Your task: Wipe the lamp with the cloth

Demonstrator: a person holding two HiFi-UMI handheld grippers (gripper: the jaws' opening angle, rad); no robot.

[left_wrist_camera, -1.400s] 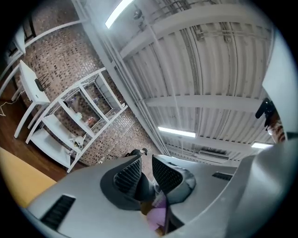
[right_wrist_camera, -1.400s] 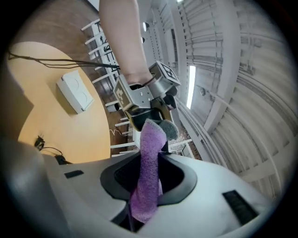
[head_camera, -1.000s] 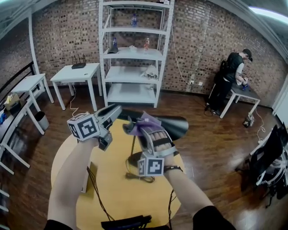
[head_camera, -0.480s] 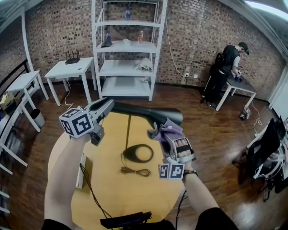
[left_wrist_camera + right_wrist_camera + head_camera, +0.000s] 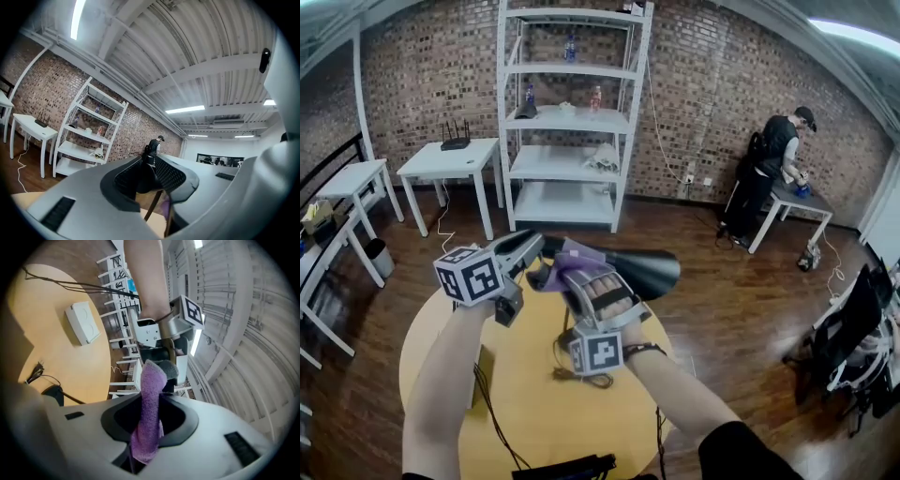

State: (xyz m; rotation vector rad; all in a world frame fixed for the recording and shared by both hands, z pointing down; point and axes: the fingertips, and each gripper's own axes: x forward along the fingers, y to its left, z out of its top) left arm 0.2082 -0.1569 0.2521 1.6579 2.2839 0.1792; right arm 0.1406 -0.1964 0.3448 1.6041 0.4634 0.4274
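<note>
The black lamp head (image 5: pixel 649 267) hangs level over the round yellow table (image 5: pixel 441 328). My left gripper (image 5: pixel 534 248) is shut on its narrow left end, which shows as a dark lump (image 5: pixel 140 177) between the pads of the left gripper (image 5: pixel 146 176). My right gripper (image 5: pixel 553 272) is shut on the purple cloth (image 5: pixel 574 265) and presses it on the lamp head right beside the left gripper. The cloth (image 5: pixel 150 408) stands up between the pads of the right gripper (image 5: pixel 147 423). The right hand hides the lamp's stem and base in the head view.
A white box (image 5: pixel 83 322) and a black cable (image 5: pixel 572 375) lie on the table. A white shelf rack (image 5: pixel 572 112) and white side tables (image 5: pixel 450 159) stand behind. A person (image 5: pixel 773 164) works at a far table on the right.
The right gripper with the cloth slid right along the lamp head, then came back left to beside the left gripper. The left gripper kept its hold in place.
</note>
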